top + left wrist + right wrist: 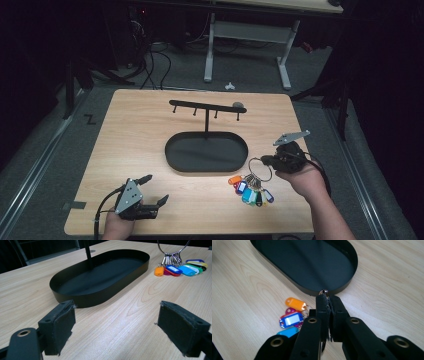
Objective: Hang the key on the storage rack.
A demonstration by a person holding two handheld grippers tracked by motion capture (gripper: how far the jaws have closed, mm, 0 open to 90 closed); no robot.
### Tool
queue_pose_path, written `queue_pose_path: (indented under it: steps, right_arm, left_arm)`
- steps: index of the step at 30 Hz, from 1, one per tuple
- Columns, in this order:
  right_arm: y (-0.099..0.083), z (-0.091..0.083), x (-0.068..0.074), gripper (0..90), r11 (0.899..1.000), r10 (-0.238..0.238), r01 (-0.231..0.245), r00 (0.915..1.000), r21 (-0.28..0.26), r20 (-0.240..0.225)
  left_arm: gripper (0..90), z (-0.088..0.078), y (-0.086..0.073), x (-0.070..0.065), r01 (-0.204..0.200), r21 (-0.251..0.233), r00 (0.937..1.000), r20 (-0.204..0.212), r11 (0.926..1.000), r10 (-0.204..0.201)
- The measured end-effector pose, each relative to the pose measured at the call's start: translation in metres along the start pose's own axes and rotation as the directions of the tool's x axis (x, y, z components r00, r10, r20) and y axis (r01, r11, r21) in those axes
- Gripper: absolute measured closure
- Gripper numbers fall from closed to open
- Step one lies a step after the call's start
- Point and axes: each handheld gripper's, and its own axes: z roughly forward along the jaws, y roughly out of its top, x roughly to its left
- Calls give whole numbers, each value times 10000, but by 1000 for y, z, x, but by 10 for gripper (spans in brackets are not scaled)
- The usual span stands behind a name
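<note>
A metal key ring (260,170) carries several coloured tags (251,192) that rest on the wooden table (140,130) right of a black oval tray (170,152). My right gripper (263,160) is shut on the ring; in the right gripper view the jaws (328,299) pinch the wire at their tips, with the orange tag (295,303) and blue tag (290,320) lying to their left. From the tray rises a black rack (205,106) with several hooks. My left gripper (157,189) is open over bare table at the front left, pads (60,323) wide apart, facing the tray (82,300) and tags (182,268).
A hand holds each gripper at the table's front edge. Behind the table are a white desk frame (246,35) and cables on the grey floor (165,70). A small grey object (238,105) sits by the rack's right end.
</note>
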Motion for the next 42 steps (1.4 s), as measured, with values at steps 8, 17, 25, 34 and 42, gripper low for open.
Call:
queue_pose_path:
  steps: [8, 17, 25, 34, 42]
  right_arm:
    - [9, -11, 2, 875, 9987, -26, 22, 10000, -513, -82]
    - [26, -28, 5, 875, 9957, -259, 255, 9997, -887, -30]
    - [41, -41, 7, 876, 9932, -385, 383, 9993, -1101, 1]
    - [55, -51, 7, 876, 9908, -430, 440, 9990, -1278, 107]
    - [68, -54, 11, 876, 9901, -603, 619, 9980, -1260, 161]
  left_arm:
    - [150, 0, 0, 0, 0, 1, 10000, 4, 10000, 0]
    - [150, 0, 0, 0, 4, 1, 10000, 11, 10000, -4]
    - [150, 0, 0, 0, 4, -5, 10000, 16, 10000, -4]
    - [150, 0, 0, 0, 3, -7, 10000, 25, 10000, -3]
    - [150, 0, 0, 0, 0, 6, 10000, 33, 10000, 0]
